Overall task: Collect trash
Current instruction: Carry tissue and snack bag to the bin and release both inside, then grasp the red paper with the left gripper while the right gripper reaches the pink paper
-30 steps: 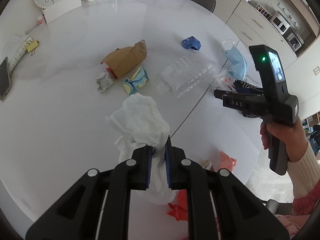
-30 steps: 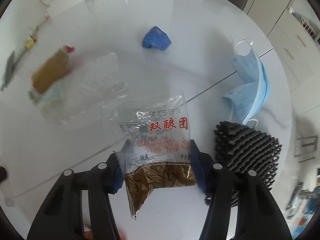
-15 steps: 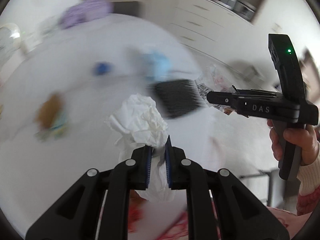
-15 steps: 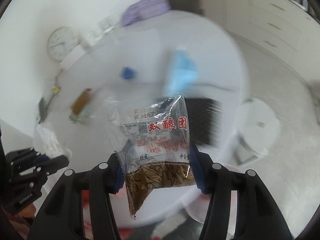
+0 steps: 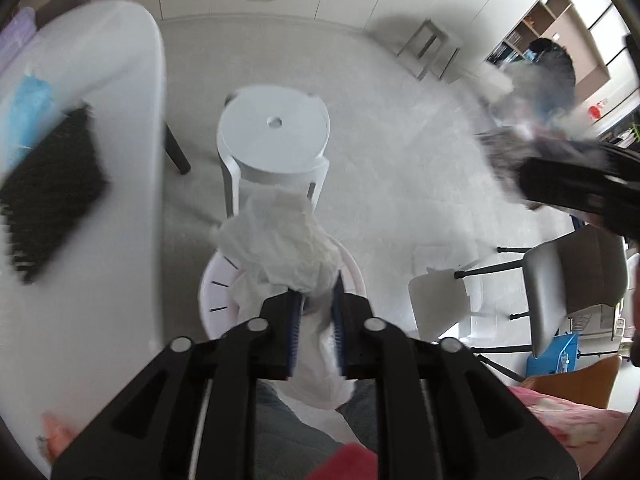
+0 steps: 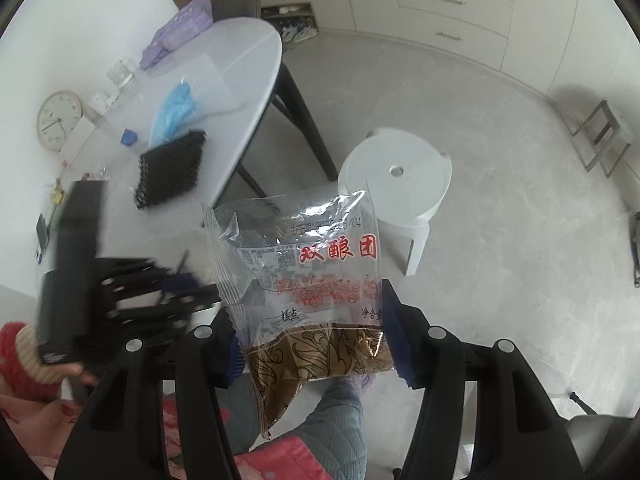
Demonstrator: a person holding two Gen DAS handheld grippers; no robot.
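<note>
My left gripper (image 5: pixel 316 316) is shut on a crumpled white tissue (image 5: pixel 280 244) and holds it over a white bin (image 5: pixel 218 292) on the floor beside the table. My right gripper (image 6: pixel 316 340) is shut on a clear snack wrapper (image 6: pixel 304 276) with red characters, held in the air above the floor. The right gripper shows blurred at the right in the left wrist view (image 5: pixel 576 188). The left gripper shows blurred at the left in the right wrist view (image 6: pixel 120 296).
A white stool (image 5: pixel 276 140) stands on the floor past the bin. The white table (image 5: pixel 100 128) at left carries a black mesh pad (image 5: pixel 44 184) and a blue face mask (image 5: pixel 28 108). A grey chair (image 5: pixel 572 280) stands at right.
Both grippers have swung away from the table top to the floor side, each still holding its piece of trash. The tissue now hangs over the white bin.
</note>
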